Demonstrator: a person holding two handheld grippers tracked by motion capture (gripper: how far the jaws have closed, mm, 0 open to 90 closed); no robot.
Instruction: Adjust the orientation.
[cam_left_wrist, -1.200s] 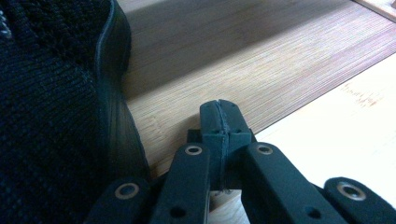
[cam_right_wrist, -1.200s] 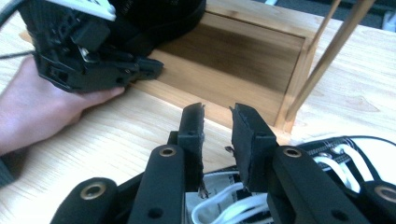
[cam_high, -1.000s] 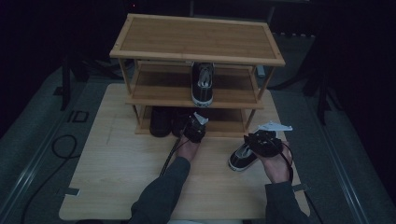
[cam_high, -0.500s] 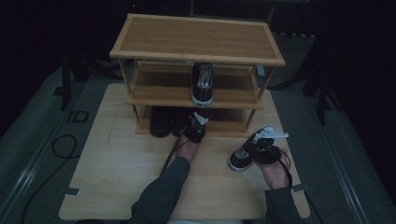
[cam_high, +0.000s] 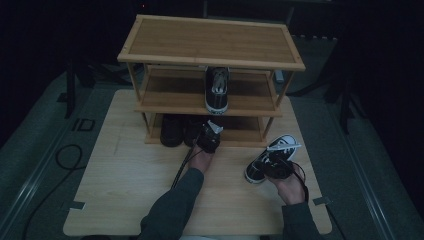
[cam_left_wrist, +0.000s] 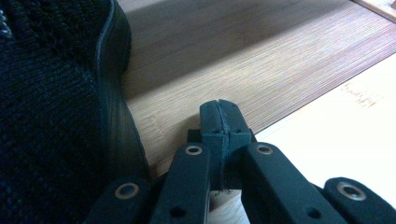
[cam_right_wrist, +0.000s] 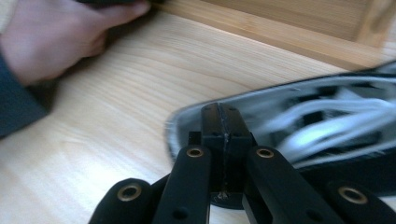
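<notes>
From the high view, the left gripper (cam_high: 210, 137) sits at the bottom shelf (cam_high: 240, 134) of the wooden rack (cam_high: 210, 42), just beside a dark shoe (cam_high: 174, 130). The right gripper (cam_high: 278, 165) lies over a black-and-white sneaker (cam_high: 265, 159) on the table (cam_high: 125, 185).

In the left gripper view, the jaws are pressed together on nothing, the dark shoe (cam_left_wrist: 51, 116) just left of them.

In the right gripper view, the jaws have just been closing and now meet empty, with the sneaker (cam_right_wrist: 317, 126) just behind and right of them.

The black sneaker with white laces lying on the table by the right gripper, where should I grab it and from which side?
Probably grip the black sneaker by its heel collar, coming from above on the person's side. It rests on the table with its toe toward the shelf rack, so its thin open rim faces the right gripper, whose shut jaws must open first.
</notes>
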